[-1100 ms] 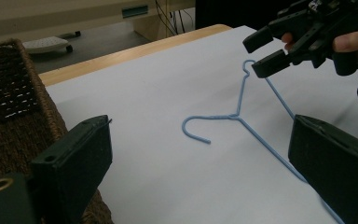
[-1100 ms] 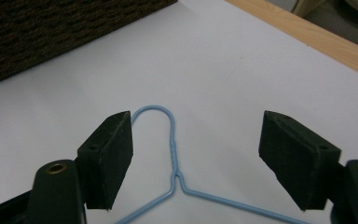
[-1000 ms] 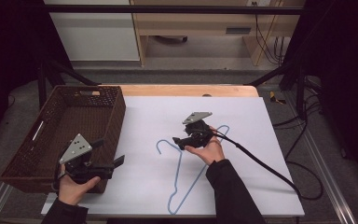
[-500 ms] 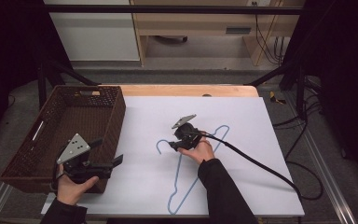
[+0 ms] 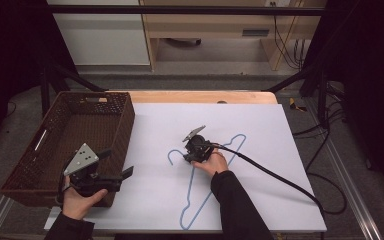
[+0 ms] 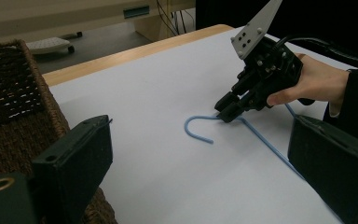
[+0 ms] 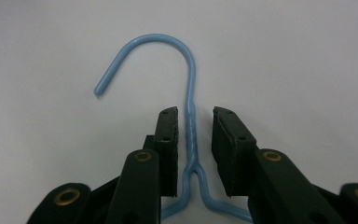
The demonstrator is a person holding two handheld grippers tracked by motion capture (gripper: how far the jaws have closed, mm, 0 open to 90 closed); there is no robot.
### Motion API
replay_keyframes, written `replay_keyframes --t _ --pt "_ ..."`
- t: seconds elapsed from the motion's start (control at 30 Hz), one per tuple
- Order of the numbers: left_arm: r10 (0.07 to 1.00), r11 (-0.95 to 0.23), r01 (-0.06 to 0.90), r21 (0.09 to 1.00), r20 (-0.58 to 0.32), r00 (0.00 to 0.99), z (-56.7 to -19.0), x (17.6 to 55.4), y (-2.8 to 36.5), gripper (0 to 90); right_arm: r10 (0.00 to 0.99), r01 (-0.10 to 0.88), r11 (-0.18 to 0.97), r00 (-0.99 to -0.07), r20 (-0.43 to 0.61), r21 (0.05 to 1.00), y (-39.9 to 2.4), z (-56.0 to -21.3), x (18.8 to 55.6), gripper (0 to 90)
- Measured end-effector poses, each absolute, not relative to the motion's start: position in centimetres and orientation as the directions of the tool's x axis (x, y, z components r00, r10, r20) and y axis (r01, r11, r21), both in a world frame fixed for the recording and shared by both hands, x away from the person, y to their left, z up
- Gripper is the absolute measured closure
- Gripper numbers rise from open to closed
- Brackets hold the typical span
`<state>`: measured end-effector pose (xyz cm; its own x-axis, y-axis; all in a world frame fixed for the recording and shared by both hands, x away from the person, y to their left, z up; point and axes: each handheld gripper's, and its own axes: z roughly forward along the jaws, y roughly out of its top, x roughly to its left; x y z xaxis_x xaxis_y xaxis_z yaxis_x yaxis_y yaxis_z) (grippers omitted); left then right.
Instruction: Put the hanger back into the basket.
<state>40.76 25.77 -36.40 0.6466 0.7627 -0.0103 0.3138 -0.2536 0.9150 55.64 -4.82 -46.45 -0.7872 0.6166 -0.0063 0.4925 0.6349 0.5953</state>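
From above, a blue wire hanger (image 5: 207, 190) lies flat on the white sheet (image 5: 260, 130) that covers the table, its hook pointing toward the brown wicker basket (image 5: 45, 150) at the table's left side. The right gripper (image 5: 194, 154) is down at the hanger's neck, tilted forward, with its black cable (image 5: 280, 175) trailing off toward the right edge. The left gripper (image 5: 122, 175) is held low at the near corner of the basket, its jaws pointing to the right across the sheet.

In the left gripper view, that tool's own two jaws stand spread wide with nothing but bare sheet between them. Past them, the right gripper (image 6: 227, 111) has its tips on the sheet right at the hanger (image 6: 200, 126), just behind the curve of the hook, and the person's right hand (image 6: 314, 81) is wrapped around its body. The basket (image 6: 14, 93) weave rises at the left.

In the right gripper view, the twisted neck of the hanger (image 7: 191, 130) runs straight up between the two pads (image 7: 169, 140). The jaws have just been closing in, and they now stand narrow on either side of the wire: the left pad is touching or all but touching it, while a clear gap shows between the wire and the right pad, so the neck is straddled, not yet pinched. The hook curls away to the upper left on the sheet.
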Motion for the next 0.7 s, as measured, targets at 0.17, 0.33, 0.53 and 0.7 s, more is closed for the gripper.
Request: replay_keyframes --t 0.17,0.33,0.53,0.7 --pt "0.762 -0.251 0.316 0.915 -0.014 0.647 -36.5 40.7 25.7 6.1 0.607 0.487 0.638 -0.795 0.0 0.596 -4.8 -46.5 55.6 80.4" --pt "0.76 -0.253 0.316 0.914 -0.014 0.649 -36.5 40.8 25.6 6.3 0.604 0.495 0.636 -0.797 0.017 0.592 -4.9 -46.5 55.8 85.5" --pt "0.754 -0.263 0.321 0.91 -0.014 0.657 -36.7 40.8 25.1 6.4 0.591 0.491 0.643 -0.806 0.027 0.588 -5.1 -46.4 56.0 86.1" --pt "0.739 -0.268 0.34 0.902 -0.034 0.673 -37.1 40.8 24.1 6.9 0.598 0.475 0.626 -0.801 0.01 0.618 -5.3 -45.7 55.9 86.3"
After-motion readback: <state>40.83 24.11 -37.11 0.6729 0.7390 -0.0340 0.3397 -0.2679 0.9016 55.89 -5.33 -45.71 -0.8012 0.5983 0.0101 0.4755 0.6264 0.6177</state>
